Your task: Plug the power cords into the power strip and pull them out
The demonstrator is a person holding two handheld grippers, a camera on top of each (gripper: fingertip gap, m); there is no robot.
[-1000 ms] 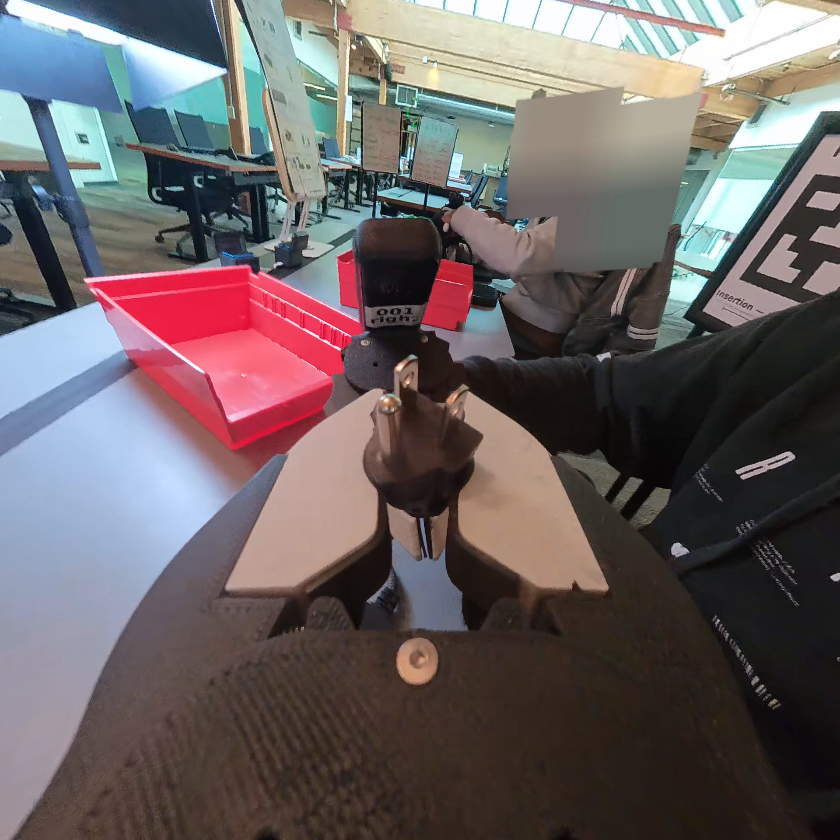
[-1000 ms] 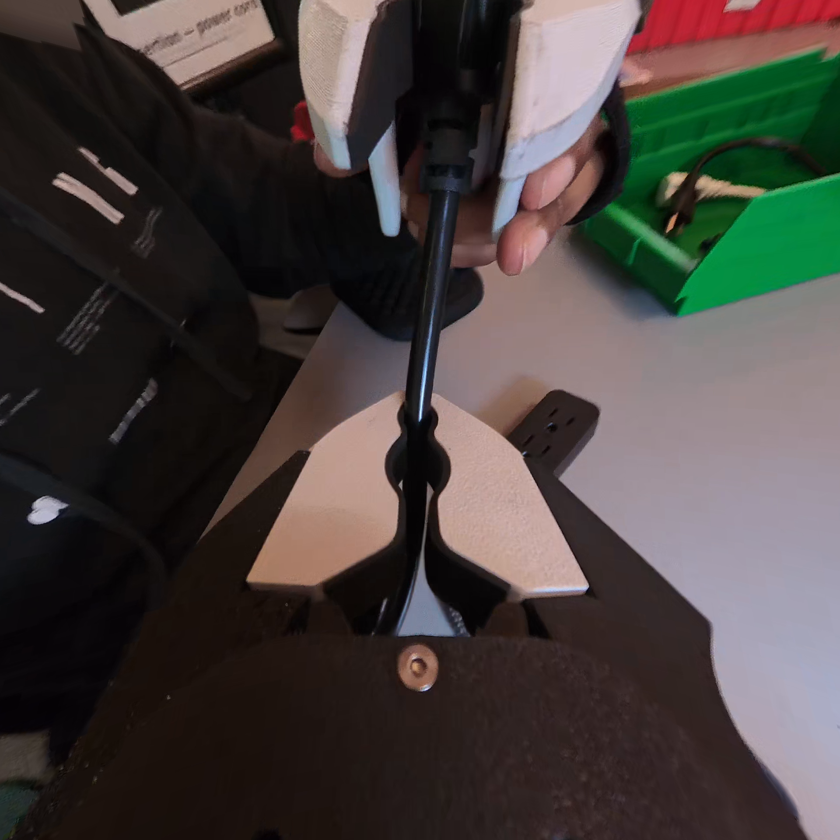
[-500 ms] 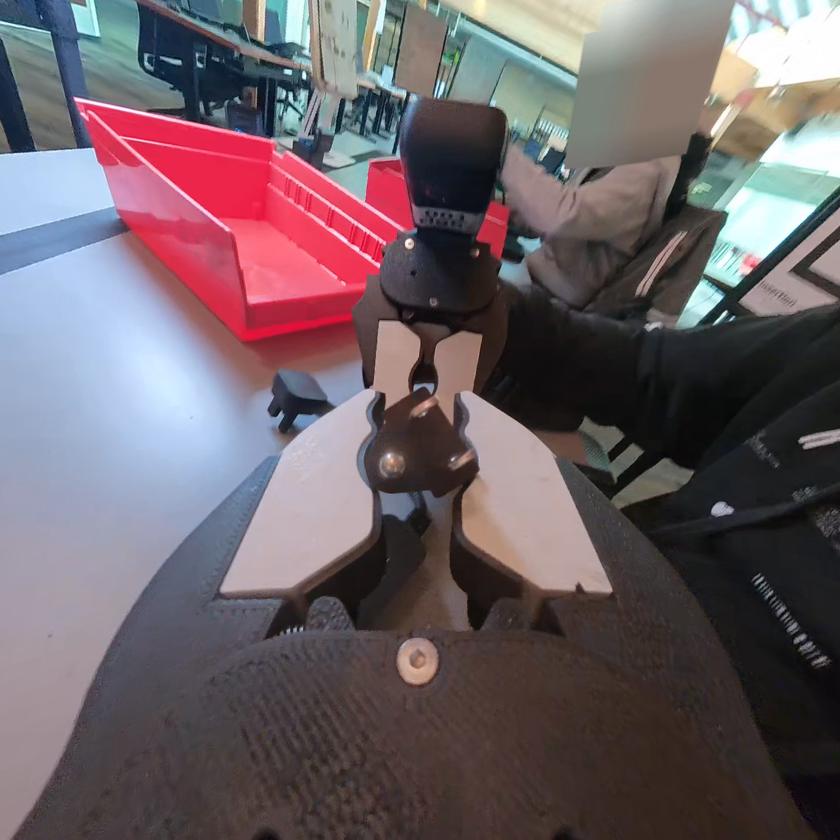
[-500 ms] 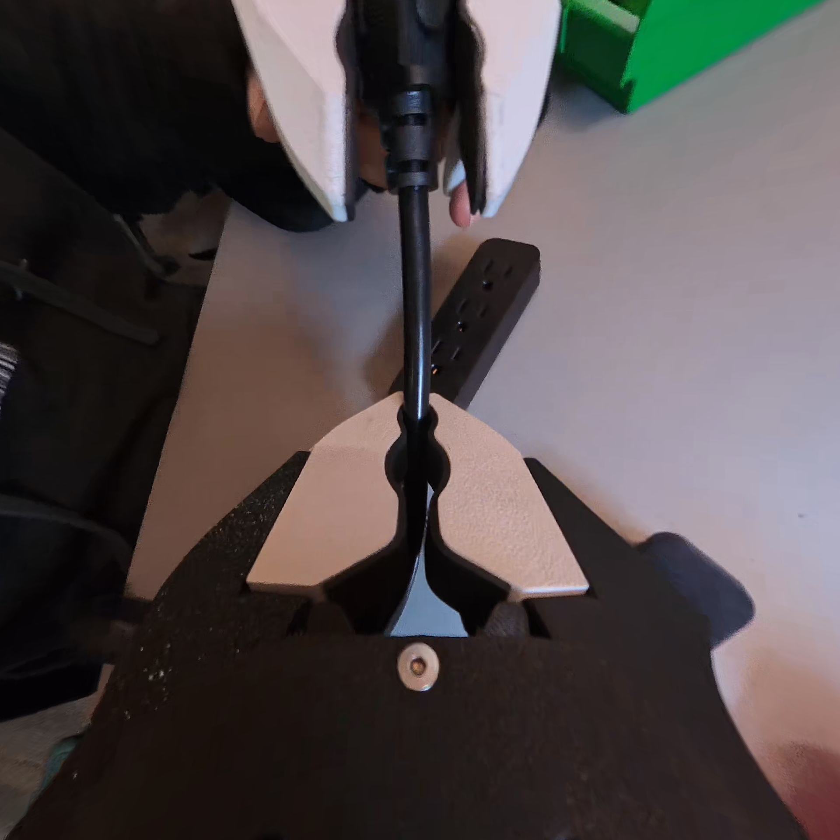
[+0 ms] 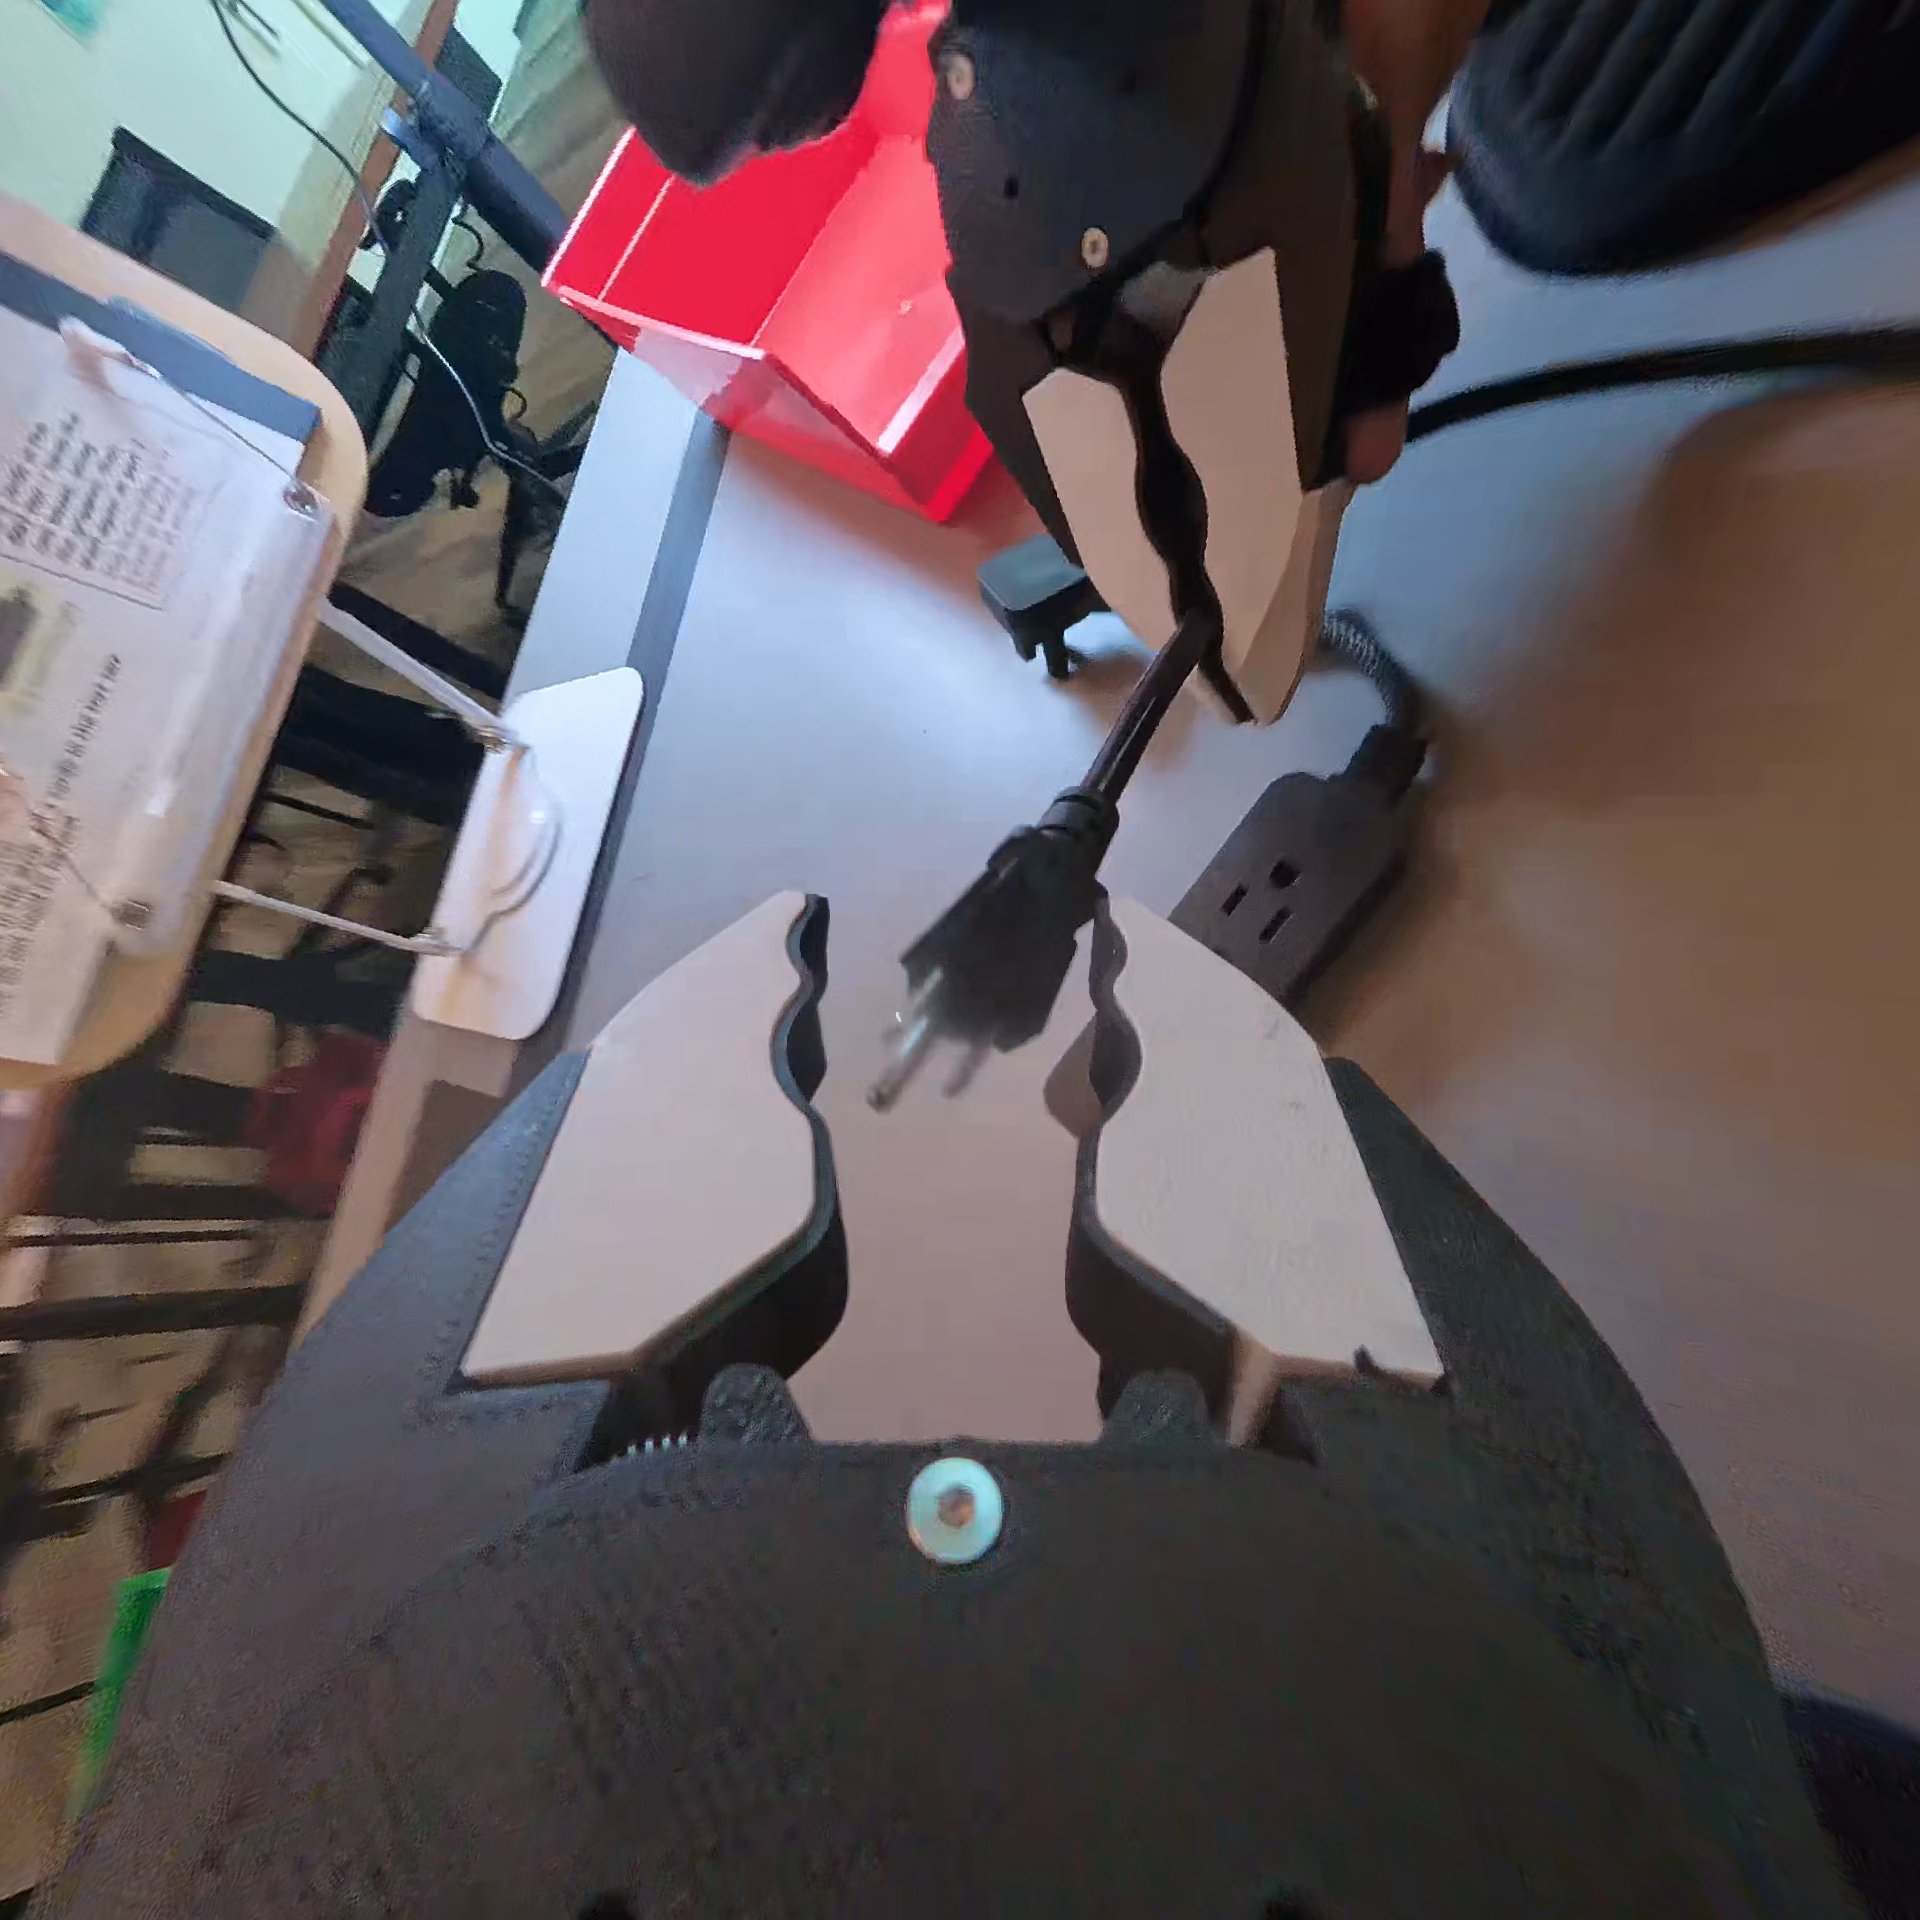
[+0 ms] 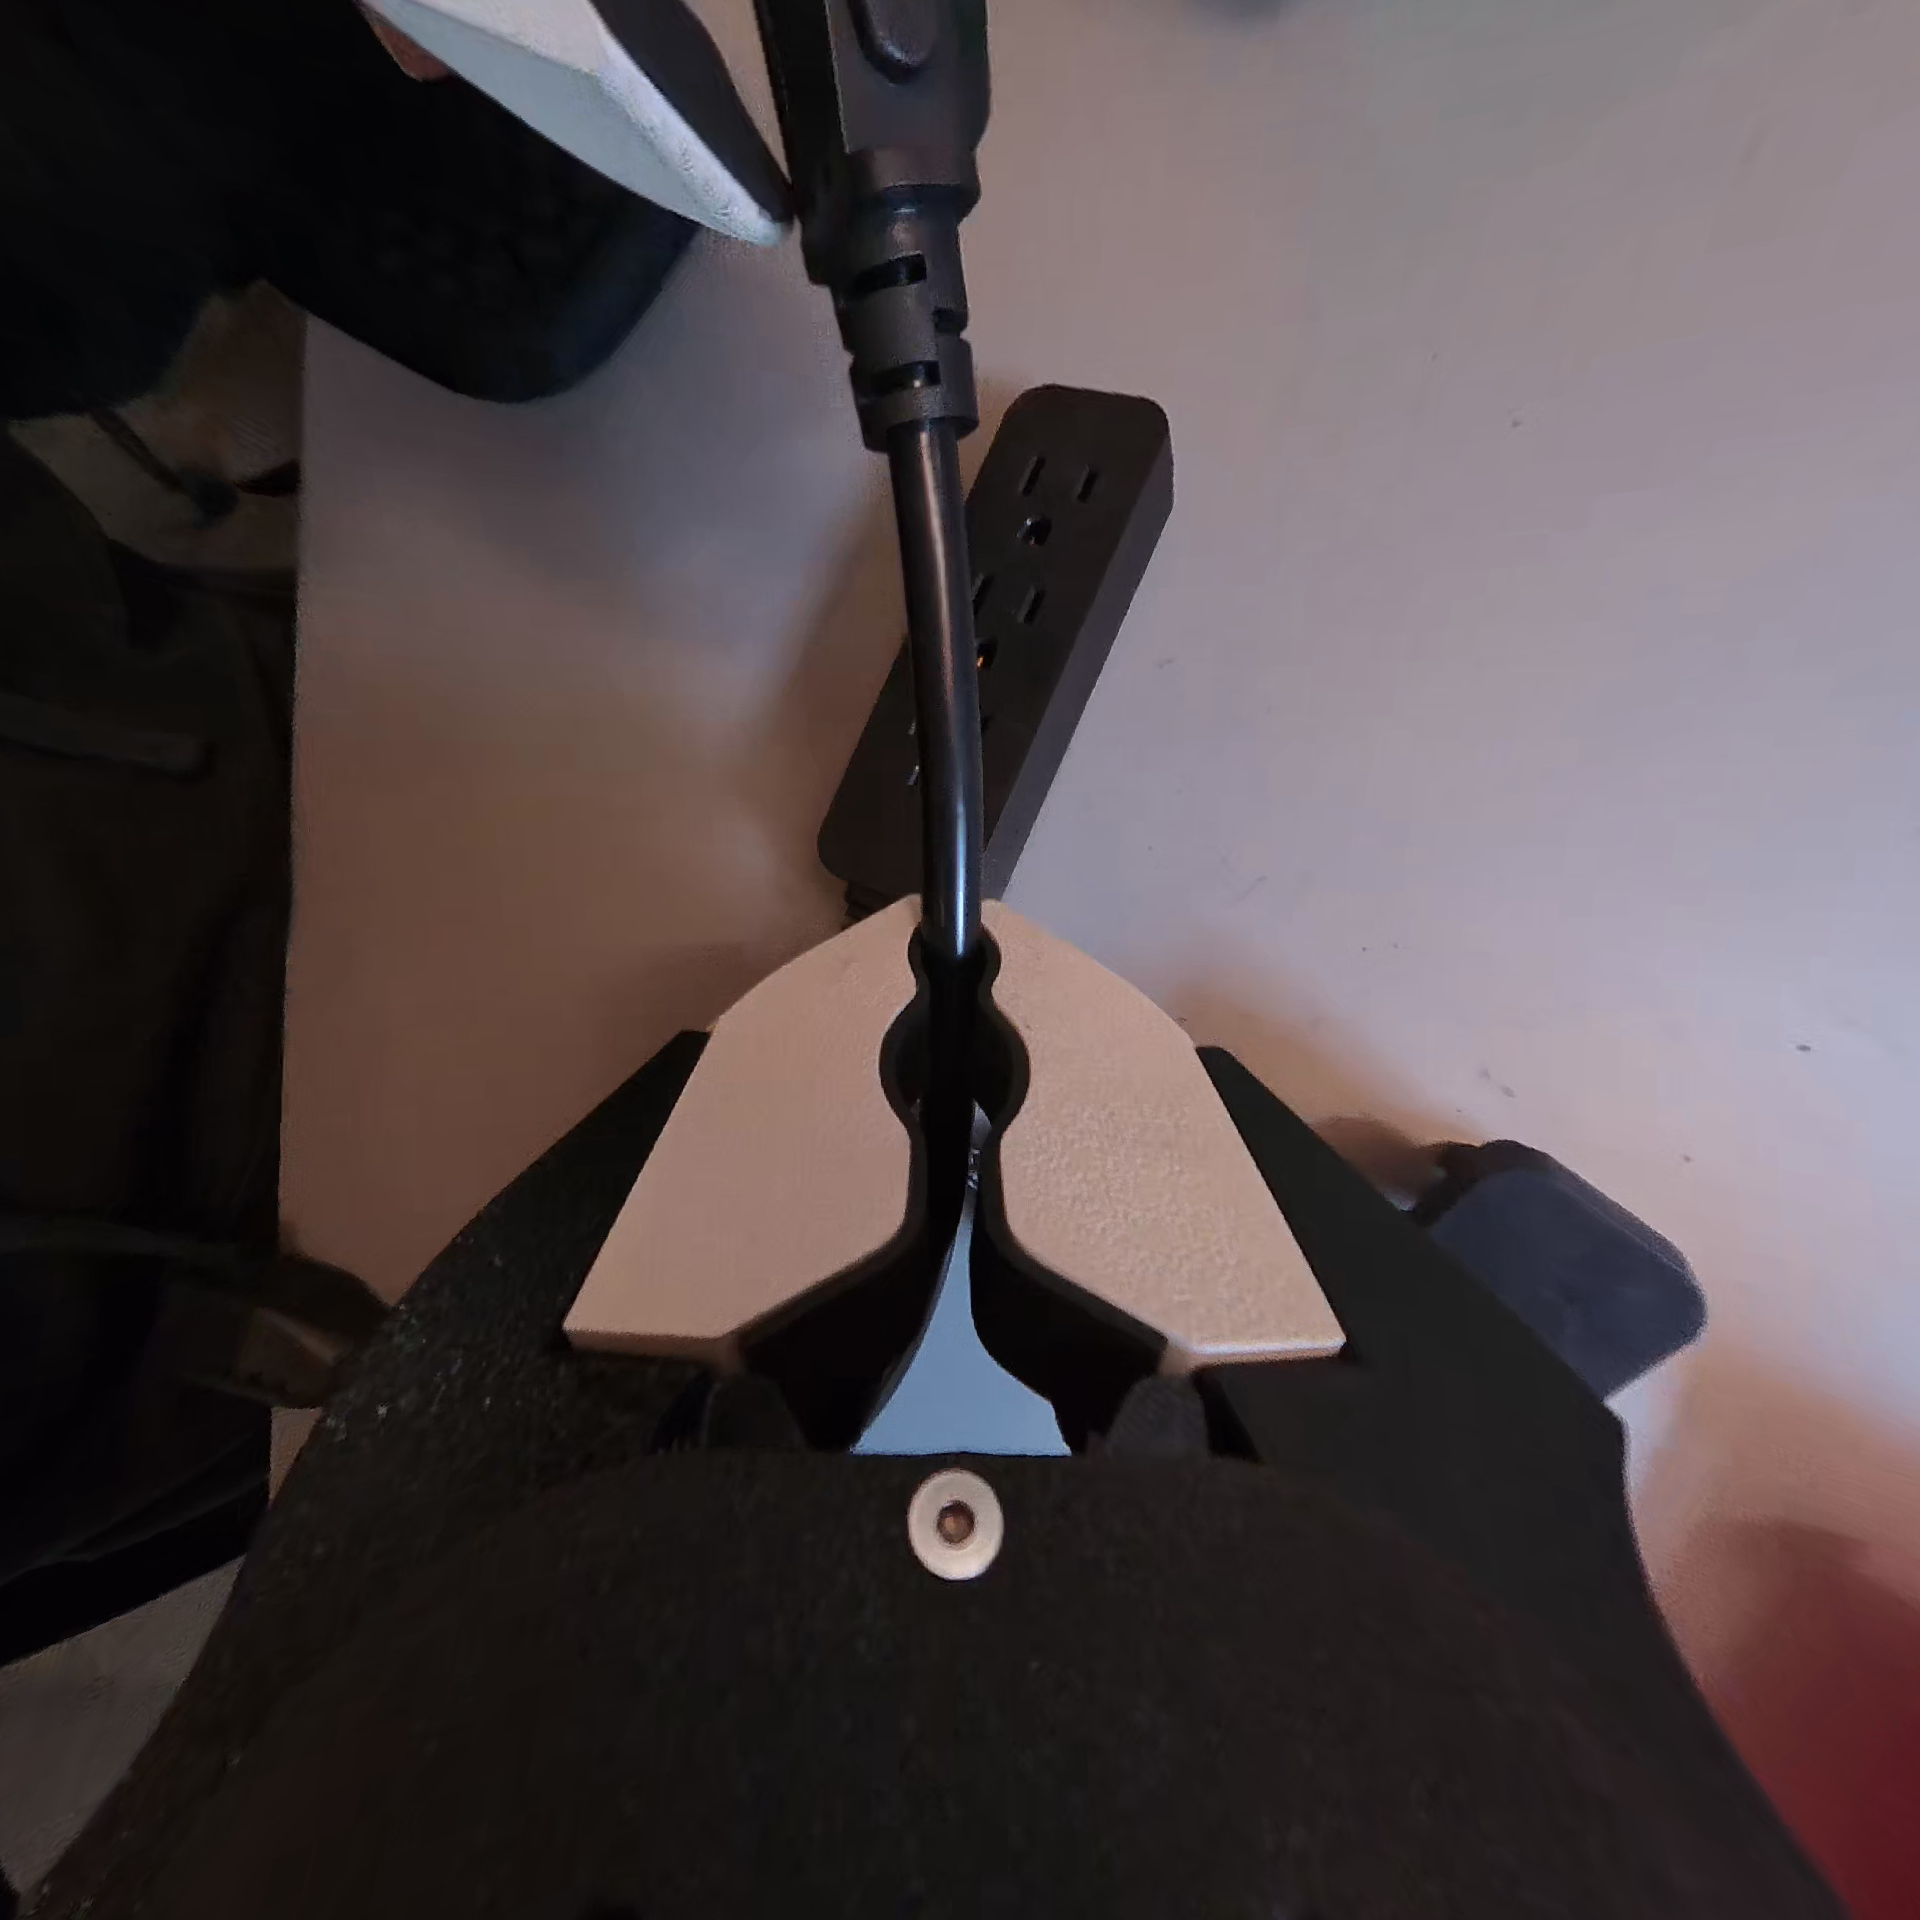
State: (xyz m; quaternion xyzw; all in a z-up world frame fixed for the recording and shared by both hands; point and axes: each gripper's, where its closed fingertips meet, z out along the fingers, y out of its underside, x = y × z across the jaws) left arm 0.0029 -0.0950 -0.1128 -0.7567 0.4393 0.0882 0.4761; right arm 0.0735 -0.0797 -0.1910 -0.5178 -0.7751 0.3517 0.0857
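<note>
A black power cord with a three-prong plug (image 5: 997, 956) hangs from my right gripper (image 5: 1216, 655), which is shut on the cord (image 6: 940, 675) a little behind the plug. My left gripper (image 5: 956, 925) is open, with the plug between its spread fingertips, prongs pointing towards the camera. A black power strip (image 5: 1299, 883) lies on the grey table just right of the plug. It also shows under the cord in the right wrist view (image 6: 1049, 582), all visible sockets empty. One white finger (image 6: 644, 135) of the left gripper shows beside the plug body (image 6: 894, 156).
A red bin (image 5: 810, 312) stands on the far side of the table. A small black adapter (image 5: 1039, 608) lies in front of it. A sign on a white stand (image 5: 520, 862) is at the table's left edge. A thick cable (image 5: 1662, 364) runs off to the right. My right fingertips sit around 11 centimeters from my left ones.
My left gripper has opened and let go of the plug, and has tipped down towards the table. The right gripper still holds the cord, now over the power strip.
</note>
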